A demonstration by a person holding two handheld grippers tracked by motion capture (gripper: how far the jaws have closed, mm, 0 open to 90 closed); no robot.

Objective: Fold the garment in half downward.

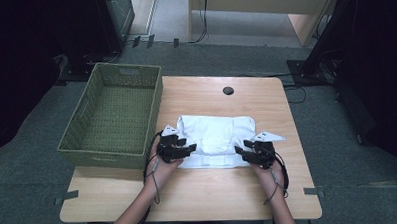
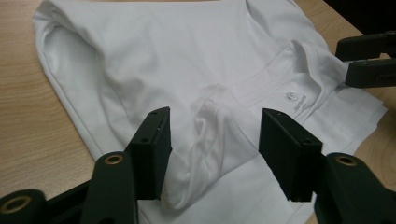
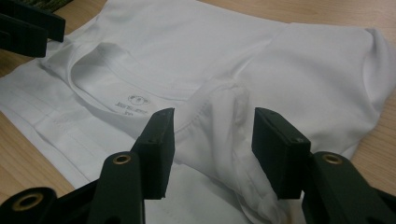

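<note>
A folded white T-shirt (image 1: 215, 136) lies flat on the wooden table (image 1: 204, 192), collar toward the near edge. My left gripper (image 1: 182, 148) stands open at the shirt's near left corner. In the left gripper view its jaws straddle a raised fold of the T-shirt (image 2: 212, 126), left gripper (image 2: 214, 154). My right gripper (image 1: 247, 153) stands open at the near right corner. In the right gripper view a bunched fold of the T-shirt (image 3: 219, 121) rises between the jaws of the right gripper (image 3: 212, 149). The collar label (image 3: 133, 105) faces up.
A green woven basket (image 1: 156, 101) sits on the table's left side, hanging past its edge. A black round grommet (image 1: 228, 90) is set in the table's far edge. Black stands and cables flank the table on the carpeted floor.
</note>
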